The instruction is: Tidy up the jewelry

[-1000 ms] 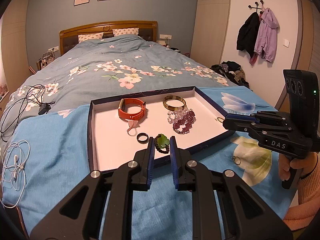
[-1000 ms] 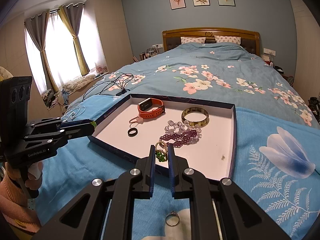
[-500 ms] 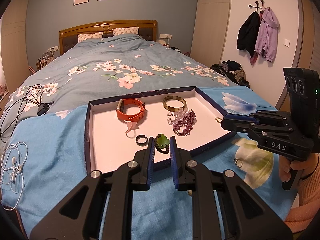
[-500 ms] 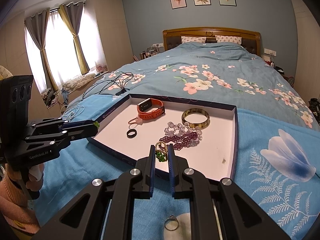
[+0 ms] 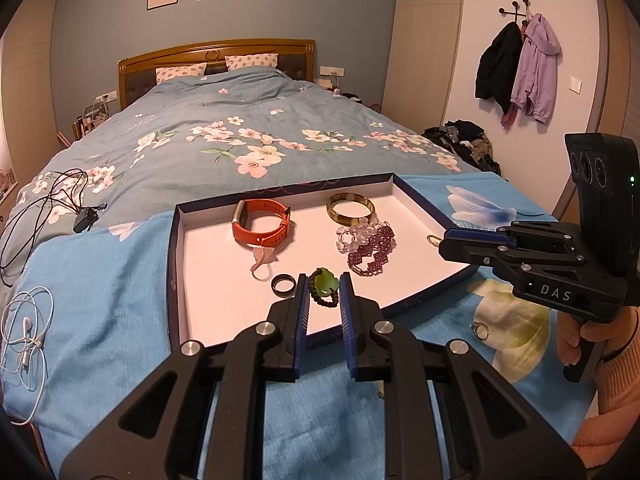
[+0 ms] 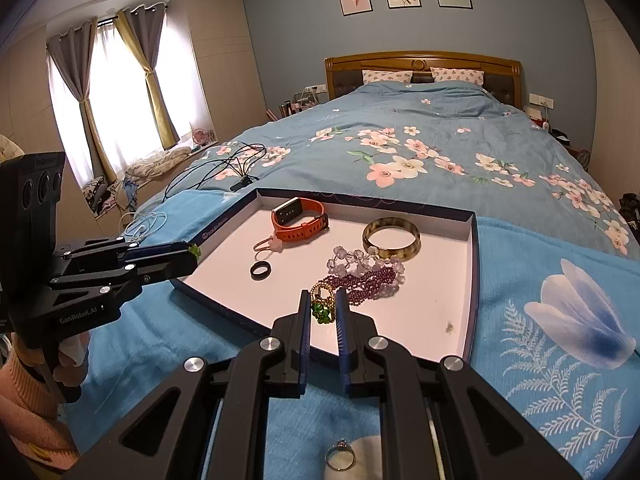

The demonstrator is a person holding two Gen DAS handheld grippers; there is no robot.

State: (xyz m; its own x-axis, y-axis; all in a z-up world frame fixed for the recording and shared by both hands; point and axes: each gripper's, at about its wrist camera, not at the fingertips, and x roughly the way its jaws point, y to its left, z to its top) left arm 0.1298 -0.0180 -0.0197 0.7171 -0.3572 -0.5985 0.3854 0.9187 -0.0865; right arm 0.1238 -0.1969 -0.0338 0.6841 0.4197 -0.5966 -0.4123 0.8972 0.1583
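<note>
A navy tray (image 5: 173, 264) with a white floor lies on a blue cloth over the bed. It holds an orange watch band (image 5: 262, 226), an amber bangle (image 5: 351, 209), clear and purple bead bracelets (image 5: 370, 246) and a black ring (image 5: 283, 283). My left gripper (image 5: 324, 280) hangs over the tray's near edge, shut on a dark bead bracelet with a green pendant (image 5: 325, 285). My right gripper (image 6: 323, 298) is shut on a gold chain with a green stone (image 6: 322, 306) over the tray's near right part. A silver ring (image 6: 340, 458) lies on the cloth in front of the tray.
White earphones (image 5: 26, 328) and black cables (image 5: 48, 204) lie on the bed to the left. A small speck (image 6: 450, 326) sits in the tray's near right corner. A hand in an orange sleeve (image 5: 608, 380) holds each gripper. Coats (image 5: 520, 68) hang on the right wall.
The right gripper has crept slightly forward toward the tray. Both grips are unchanged and the left gripper has kept still.
</note>
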